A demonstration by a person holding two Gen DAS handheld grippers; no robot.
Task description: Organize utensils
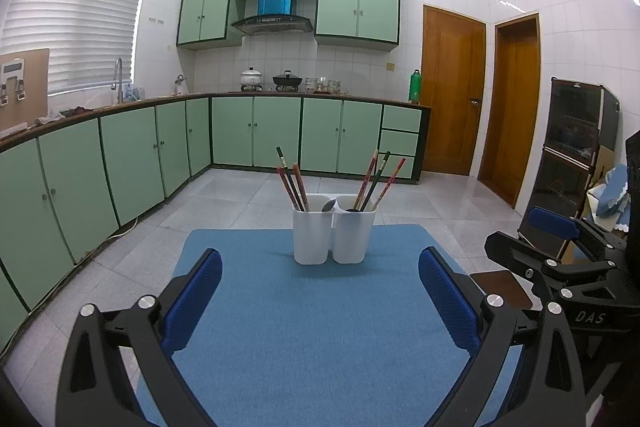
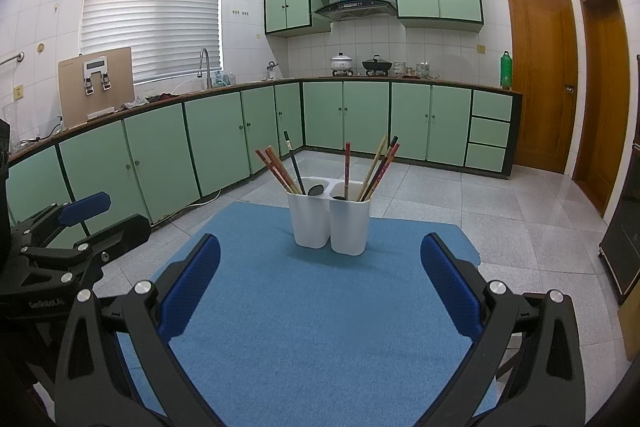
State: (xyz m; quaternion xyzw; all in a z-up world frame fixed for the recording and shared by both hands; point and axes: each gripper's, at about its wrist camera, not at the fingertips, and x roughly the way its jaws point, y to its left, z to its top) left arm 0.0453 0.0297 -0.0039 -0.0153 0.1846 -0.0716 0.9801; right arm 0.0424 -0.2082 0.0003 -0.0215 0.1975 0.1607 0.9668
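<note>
Both your left gripper (image 1: 320, 301) and right gripper (image 2: 320, 285) are spread wide, empty. Utensil holder (image 2: 330, 223) sits straight ahead (light plastic); a careless grab at the chopsticks (image 2: 374, 169) tips it.

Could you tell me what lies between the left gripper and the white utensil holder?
Only bare blue mat. In the left wrist view, nothing lies between the open left gripper and the white utensil holder.
</note>
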